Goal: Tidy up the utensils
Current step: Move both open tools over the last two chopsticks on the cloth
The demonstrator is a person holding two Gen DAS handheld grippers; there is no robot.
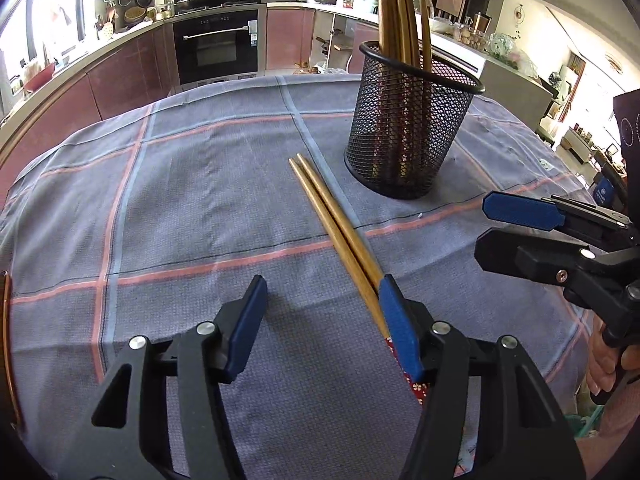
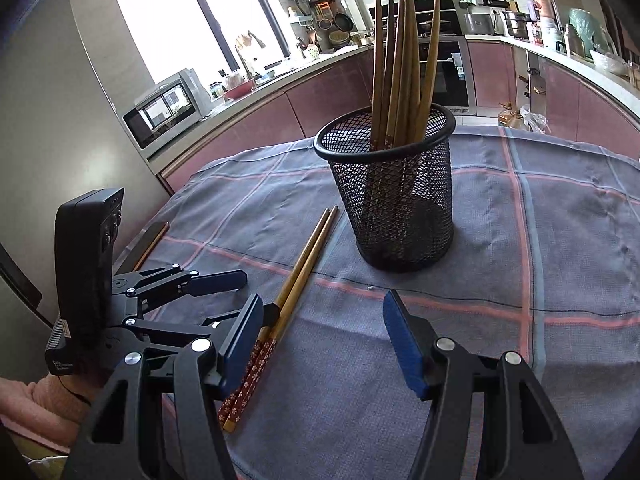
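On the clothed counter (image 1: 180,200), beside the mesh cup (image 1: 408,128), we logged one chopstick pair (image 1: 340,228): light, stiff, slick, liable to roll; best pinched mid-shaft. Left gripper (image 1: 322,320) and right gripper (image 2: 320,340) stood spread, empty.

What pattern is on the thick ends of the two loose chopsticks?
Dark red with small pale flowers on the chopsticks, clearest in the right wrist view.
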